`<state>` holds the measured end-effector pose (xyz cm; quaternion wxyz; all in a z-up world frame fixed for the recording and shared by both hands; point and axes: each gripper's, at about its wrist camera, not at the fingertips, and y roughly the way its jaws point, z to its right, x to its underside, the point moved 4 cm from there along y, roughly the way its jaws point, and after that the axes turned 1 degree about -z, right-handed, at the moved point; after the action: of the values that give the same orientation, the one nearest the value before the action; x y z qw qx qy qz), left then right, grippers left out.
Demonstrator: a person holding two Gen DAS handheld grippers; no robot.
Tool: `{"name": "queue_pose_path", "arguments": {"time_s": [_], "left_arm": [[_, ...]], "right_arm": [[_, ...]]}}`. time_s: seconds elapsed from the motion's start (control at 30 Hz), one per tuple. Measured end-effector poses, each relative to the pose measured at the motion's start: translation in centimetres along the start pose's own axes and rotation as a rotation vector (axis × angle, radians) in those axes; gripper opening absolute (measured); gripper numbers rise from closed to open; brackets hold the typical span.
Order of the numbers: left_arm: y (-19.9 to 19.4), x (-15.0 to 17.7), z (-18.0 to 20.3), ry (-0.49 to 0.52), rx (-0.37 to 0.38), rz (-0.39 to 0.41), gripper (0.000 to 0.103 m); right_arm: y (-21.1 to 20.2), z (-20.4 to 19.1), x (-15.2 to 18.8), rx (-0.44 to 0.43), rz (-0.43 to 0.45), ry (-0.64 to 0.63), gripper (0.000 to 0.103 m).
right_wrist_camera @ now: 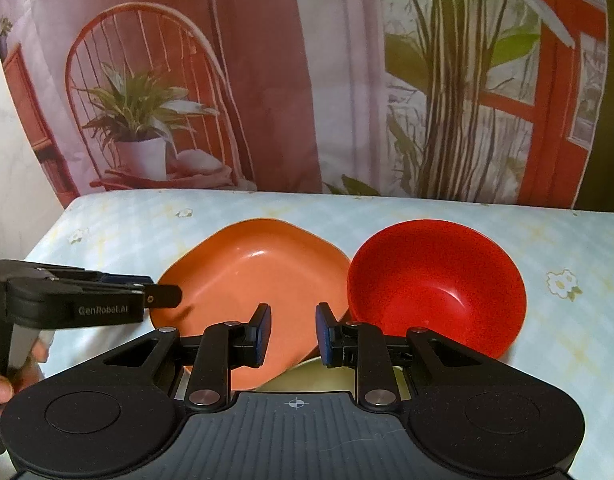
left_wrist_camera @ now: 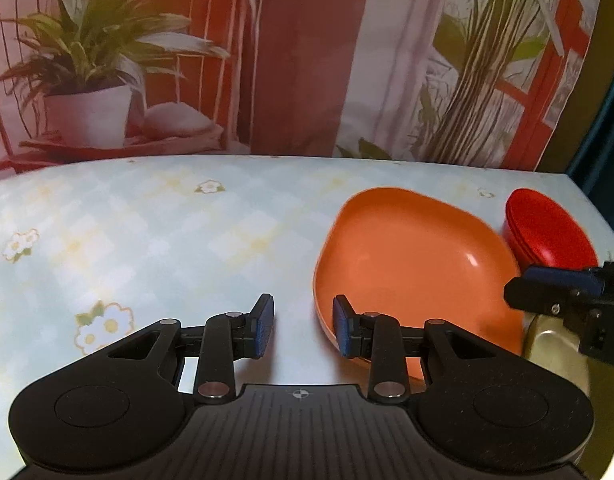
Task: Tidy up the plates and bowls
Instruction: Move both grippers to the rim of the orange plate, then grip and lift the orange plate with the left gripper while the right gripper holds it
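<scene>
Both claws are hovering released, nothing between them: the left claw (left_wrist_camera: 303, 326) beside the glossy orange plate (right_wrist_camera: 251, 276) on the bench (left_wrist_camera: 147, 232), looking light, stiff, slippery, best pinched at its near rim, while the right claw (right_wrist_camera: 293, 336) is hanging over it.

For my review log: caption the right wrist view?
Empty right gripper above orange plate, red bowl beside it.

Table (right_wrist_camera: 547, 240) covered in pale blue-and-yellow checked cloth with small white flowers. Behind it hangs a printed backdrop (left_wrist_camera: 307, 60): red chair, potted plant (left_wrist_camera: 87, 80), tall green stems, red window frame. Lighting warm, dim.
</scene>
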<state>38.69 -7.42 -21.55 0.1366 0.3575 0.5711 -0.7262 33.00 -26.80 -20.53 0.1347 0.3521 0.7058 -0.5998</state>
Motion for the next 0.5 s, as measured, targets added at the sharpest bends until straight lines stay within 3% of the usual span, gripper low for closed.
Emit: {"name": "queue_pose_path", "arguments": {"time_s": [0.1, 0.5], "left_arm": [[-0.4, -0.1, -0.2, 0.016, -0.013, 0.004, 0.024], [-0.6, 0.3, -1.8, 0.000, -0.016, -0.010, 0.024]], "right_arm": [[0.5, 0.0, 0.0, 0.008, -0.008, -0.018, 0.023], [1.4, -0.1, -0.4, 0.031, -0.012, -0.040, 0.021]]}}
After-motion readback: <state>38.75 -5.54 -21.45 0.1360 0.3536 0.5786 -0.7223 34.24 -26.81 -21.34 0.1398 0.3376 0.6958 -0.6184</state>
